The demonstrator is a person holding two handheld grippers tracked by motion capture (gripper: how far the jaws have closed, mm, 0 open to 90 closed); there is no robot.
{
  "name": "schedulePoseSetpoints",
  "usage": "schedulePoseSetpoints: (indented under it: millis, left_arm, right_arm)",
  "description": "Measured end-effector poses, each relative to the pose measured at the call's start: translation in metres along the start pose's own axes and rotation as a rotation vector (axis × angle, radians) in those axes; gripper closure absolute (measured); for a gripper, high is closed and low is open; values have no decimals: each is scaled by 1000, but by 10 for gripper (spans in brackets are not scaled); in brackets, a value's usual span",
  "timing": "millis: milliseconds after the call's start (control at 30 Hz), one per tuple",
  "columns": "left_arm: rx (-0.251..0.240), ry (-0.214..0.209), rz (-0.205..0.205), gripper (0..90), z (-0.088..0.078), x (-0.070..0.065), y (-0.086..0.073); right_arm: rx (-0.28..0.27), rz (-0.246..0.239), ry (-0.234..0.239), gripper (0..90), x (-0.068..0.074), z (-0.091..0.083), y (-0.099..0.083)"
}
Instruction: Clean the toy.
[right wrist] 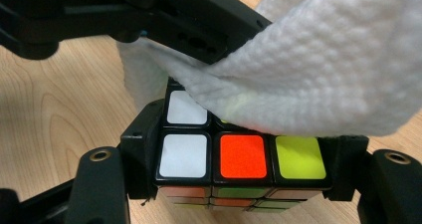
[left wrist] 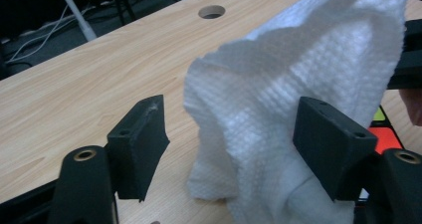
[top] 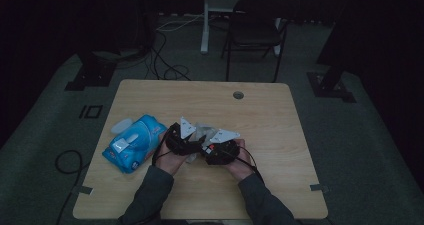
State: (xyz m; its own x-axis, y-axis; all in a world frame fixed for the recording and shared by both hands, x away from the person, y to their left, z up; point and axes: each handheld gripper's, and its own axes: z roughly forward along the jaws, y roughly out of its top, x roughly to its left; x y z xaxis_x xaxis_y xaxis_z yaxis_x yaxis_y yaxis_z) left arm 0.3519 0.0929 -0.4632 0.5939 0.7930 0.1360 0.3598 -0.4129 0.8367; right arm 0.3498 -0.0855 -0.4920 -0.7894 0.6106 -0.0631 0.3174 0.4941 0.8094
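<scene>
The step in hand looks like wiping a puzzle cube (right wrist: 242, 157) with a white wipe (right wrist: 318, 79). In the right gripper view, the right gripper (right wrist: 244, 176) has its fingers closed against the cube's two sides, holding it just above the bench (right wrist: 54, 114), with a white, a red and a yellow-green tile facing up along the near row. The wipe is draped over the cube's far rows, from about 10 o'clock to 3 o'clock of that view, touching the top face. In the left gripper view, the left gripper (left wrist: 234, 137) has its fingers wide apart, and the wipe (left wrist: 298, 84) hangs bunched between them, lying against the finger at 3 o'clock and clear of the one at 9 o'clock, so it does not appear pinched. In the high view both grippers meet just below the bench's middle, with a blue wipes pack (top: 134, 143) at 9 o'clock of them. The next move probably calls for closing the left fingers on the wipe and then drawing it across the cube while the right grip stays firm.
</scene>
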Motion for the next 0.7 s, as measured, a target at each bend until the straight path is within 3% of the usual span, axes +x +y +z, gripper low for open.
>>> schedulePoseSetpoints:
  millis: [33, 100, 133, 233, 400, 433, 467, 500, 533, 567, 600, 633, 700]
  left_arm:
    - [6, -22, 1, 307, 0, 1, 0]
    - [18, -57, 4, 446, 0, 1, 0]
    - [21, -67, 6, 446, 0, 1, 0]
    - [25, -151, -23, 499, 2, 3, 0]
    - [29, -201, -13, 580, 2, 1, 1]
    - [26, -211, -4, 640, 2, -1, 1]
    - [28, -218, 4, 640, 2, -1, 1]
    - [31, -234, 14, 722, 2, -2, 1]
    - [33, -240, 21, 722, 2, -2, 1]
    - [34, -248, 30, 796, 2, -3, 1]
    - [36, -253, 35, 796, 2, -3, 1]
    - [34, -265, 36, 878, 2, -4, 1]
    - [27, -277, 28, 898, 2, -3, 1]
  right_arm:
    - [0, 1, 0, 336, 0, 0, 0]
    - [7, -2, 1, 337, 0, 1, -1]
    - [7, -2, 1, 337, 0, 1, -1]
    - [6, -3, 4, 336, 0, 1, -2]
    - [7, -9, 4, 337, 0, 1, -2]
    - [7, -7, 6, 337, 0, 1, -2]
    - [7, -7, 6, 337, 0, 1, -2]
    - [8, -10, 4, 337, 0, 1, -2]
    - [8, -10, 4, 337, 0, 1, -2]
    - [9, -15, 5, 337, 0, 1, -2]
    - [9, -15, 5, 337, 0, 1, -2]
    - [9, -22, 7, 337, 0, 1, -2]
    - [8, -24, 8, 337, 0, 0, -2]
